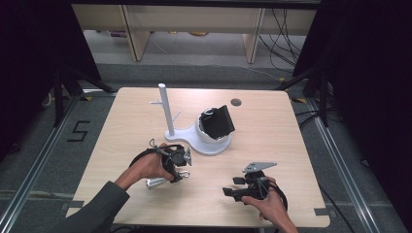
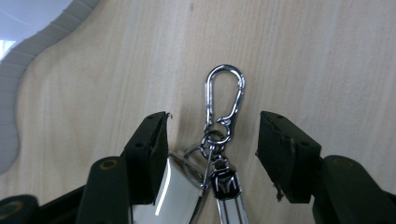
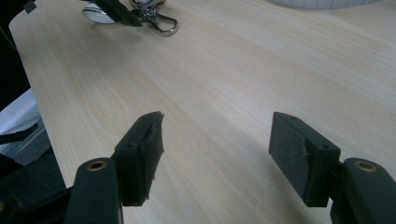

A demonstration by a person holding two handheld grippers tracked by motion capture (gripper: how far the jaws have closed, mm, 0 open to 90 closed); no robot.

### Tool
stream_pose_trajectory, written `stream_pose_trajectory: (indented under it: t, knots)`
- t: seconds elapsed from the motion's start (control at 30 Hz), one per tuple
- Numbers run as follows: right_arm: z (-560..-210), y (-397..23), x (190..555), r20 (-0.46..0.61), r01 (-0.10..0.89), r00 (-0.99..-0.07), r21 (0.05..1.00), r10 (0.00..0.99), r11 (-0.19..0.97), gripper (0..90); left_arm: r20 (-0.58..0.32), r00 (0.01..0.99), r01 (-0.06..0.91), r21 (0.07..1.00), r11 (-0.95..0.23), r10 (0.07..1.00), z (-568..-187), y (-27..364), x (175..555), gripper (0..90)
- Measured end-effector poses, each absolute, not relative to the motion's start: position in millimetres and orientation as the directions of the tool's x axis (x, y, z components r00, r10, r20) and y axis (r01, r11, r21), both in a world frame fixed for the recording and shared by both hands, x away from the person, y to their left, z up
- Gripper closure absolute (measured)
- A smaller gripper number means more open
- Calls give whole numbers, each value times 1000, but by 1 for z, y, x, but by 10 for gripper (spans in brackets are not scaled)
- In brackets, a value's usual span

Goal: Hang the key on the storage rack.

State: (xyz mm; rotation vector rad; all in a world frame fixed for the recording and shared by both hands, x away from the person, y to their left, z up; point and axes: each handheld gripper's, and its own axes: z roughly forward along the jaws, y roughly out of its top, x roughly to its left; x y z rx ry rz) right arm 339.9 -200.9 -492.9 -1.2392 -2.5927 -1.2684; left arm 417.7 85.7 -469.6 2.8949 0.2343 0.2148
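Note:
A silver keychain [image 2: 224, 100] with a carabiner clip, a ring, a black emblem tag [image 2: 226, 183] and a shiny metal fob [image 2: 173, 191] lies flat on the wooden table. My left gripper [image 2: 212, 136] is open, its jaws standing on either side of the ring, low over the table. In the high view the left gripper [image 1: 177, 164] sits over the keychain [image 1: 156, 182] at the front left. My right gripper [image 1: 231, 186] is open near the front edge, its jaws pointing left, with bare wood between them [image 3: 215, 140]. The keychain [image 3: 161, 22] lies far off in that view.
A white stand [image 1: 206, 144] with an upright pole [image 1: 165, 109] and short pegs occupies the table's middle. On its base a white cup holds a black flat object [image 1: 217, 121]. A round cable hole [image 1: 236, 102] is at the back. The stand's curved edge [image 2: 11, 88] lies close by.

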Motion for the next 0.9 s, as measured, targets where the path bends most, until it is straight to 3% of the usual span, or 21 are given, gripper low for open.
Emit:
stream_pose_trajectory:
  t: [0.17,0.43,0.7,0.77,0.9]
  knots:
    - [-493,-200,339,328,658,-688,657,647,368,357,102,981,144,196,-970,166,-476,83,421,441]
    - [-493,-200,340,330,661,-688,654,647,369,353,80,986,129,165,-978,143,-478,80,422,547]
    - [-493,-199,338,335,666,-685,649,646,369,350,1,976,215,83,-973,216,-478,78,428,668]
    - [-493,-200,340,328,656,-693,656,642,373,349,-9,973,232,68,-970,232,-478,77,430,735]
    - [-493,-199,338,340,670,-683,644,647,369,349,-10,970,245,28,-969,245,-478,72,433,749]
